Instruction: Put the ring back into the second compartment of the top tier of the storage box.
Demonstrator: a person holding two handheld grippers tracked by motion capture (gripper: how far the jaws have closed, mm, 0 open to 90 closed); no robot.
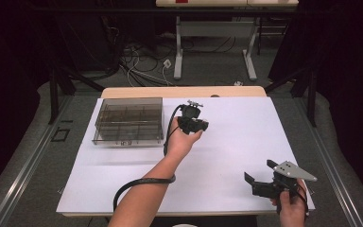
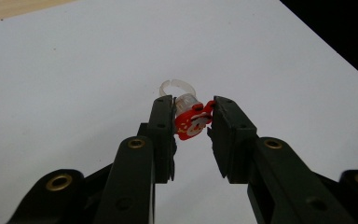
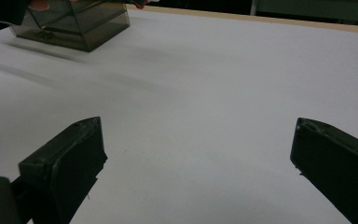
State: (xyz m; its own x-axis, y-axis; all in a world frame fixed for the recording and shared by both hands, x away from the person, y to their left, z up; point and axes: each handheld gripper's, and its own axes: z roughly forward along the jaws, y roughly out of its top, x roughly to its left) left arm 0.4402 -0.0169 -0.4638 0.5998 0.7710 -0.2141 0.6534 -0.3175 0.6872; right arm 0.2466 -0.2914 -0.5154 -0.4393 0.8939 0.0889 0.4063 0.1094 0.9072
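A small toy ring (image 2: 189,115) with a red cartoon top and a clear plastic band is pinched between the two black jaws of my left gripper (image 2: 193,119), held above the white table surface. From above, that left gripper (image 1: 191,119) is raised near the table's middle, just right of the smoky clear compartment box (image 1: 128,121). At the front right, my right gripper (image 1: 259,173) rests low with its jaws spread wide. The right gripper (image 3: 198,154) has nothing between its fingers, just bare white sheet.
The white sheet (image 1: 236,142) covers most of the wooden table. The compartment box (image 3: 74,21) sits at the back left. Beyond the far edge are a second table's legs and floor cables (image 1: 142,61); dark curtains flank both sides.
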